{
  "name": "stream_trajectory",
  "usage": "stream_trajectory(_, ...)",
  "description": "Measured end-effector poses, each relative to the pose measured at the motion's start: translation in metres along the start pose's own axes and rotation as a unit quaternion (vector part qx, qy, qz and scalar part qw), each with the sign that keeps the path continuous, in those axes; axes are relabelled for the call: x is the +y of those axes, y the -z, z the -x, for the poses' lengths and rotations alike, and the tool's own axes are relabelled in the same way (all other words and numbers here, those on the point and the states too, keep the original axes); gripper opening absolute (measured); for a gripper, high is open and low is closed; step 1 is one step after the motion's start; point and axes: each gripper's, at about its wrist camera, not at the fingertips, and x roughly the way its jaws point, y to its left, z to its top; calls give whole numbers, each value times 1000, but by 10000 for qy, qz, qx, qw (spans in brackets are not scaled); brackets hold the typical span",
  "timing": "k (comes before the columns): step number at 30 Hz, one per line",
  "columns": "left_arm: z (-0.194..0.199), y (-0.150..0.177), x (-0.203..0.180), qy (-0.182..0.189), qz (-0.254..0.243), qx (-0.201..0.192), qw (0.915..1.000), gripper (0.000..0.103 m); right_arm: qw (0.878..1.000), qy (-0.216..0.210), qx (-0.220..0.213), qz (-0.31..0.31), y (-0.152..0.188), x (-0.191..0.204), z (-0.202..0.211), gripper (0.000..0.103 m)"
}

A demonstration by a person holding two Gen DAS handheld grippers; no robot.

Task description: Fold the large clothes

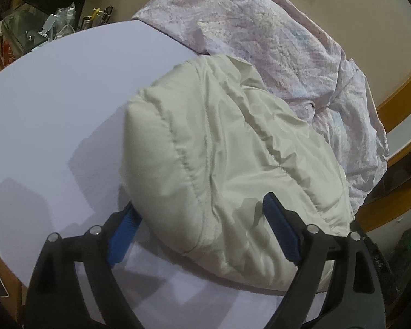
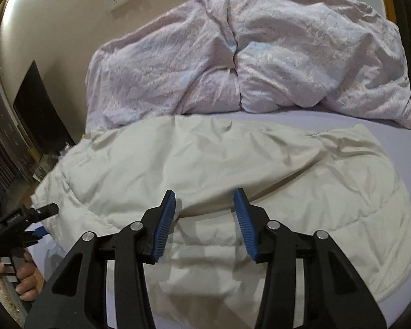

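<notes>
A cream padded jacket [image 2: 205,170] lies folded on a pale lilac bed sheet [image 1: 68,87], near the front edge of the bed. Its fabric is smooth and slightly shiny, puffy, with stitched quilting seams running across it and soft wrinkles throughout. One layer is folded over another, leaving a rounded fold edge across the middle in the right wrist view. In the left wrist view the jacket reads as a plump, rounded bundle with one end toward the camera.

Behind the jacket, a crumpled pinkish-white patterned duvet [image 2: 246,63] is heaped against a beige wall.

The left gripper [image 1: 198,230] has its blue-padded jaws spread wide around the near end of the jacket; the pads do not press on the fabric. It also shows at the left edge of the right wrist view, held by a hand [image 2: 24,277], beside the jacket's left end.

The right gripper [image 2: 204,222] hangs above the jacket's near half with its jaws partly apart and nothing held between them.

A glass-topped side table [image 1: 27,24] with small, unclear items stands beyond the bed's far left corner.
</notes>
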Motion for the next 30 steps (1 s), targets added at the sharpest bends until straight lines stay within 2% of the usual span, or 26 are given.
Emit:
stream_trajectory(4,-6,-2,-2,92,55,18,9999,88,9980,105,610,-97,9,-4,-36,48)
stream_trajectory(8,-6,-7,1,200,140,-49,9997,88,9965,218,808,15,14,-2,-53,48)
stream_trajectory(19,-14,-10,15,562,589,-96,9966,84,9968,185,781,-3,18,-3,-58,49)
stream_trajectory(23,-17,-10,24,827,930,-150,9921,81,9969,172,773,7,19,-3,-57,49)
stream_trajectory(26,-20,-12,28,958,1122,-158,9889,72,9971,167,739,0,19,-3,-57,49)
stream_trajectory(30,-13,-22,23,995,1056,-160,9893,44,9973,181,705,-3,19,-2,-57,49)
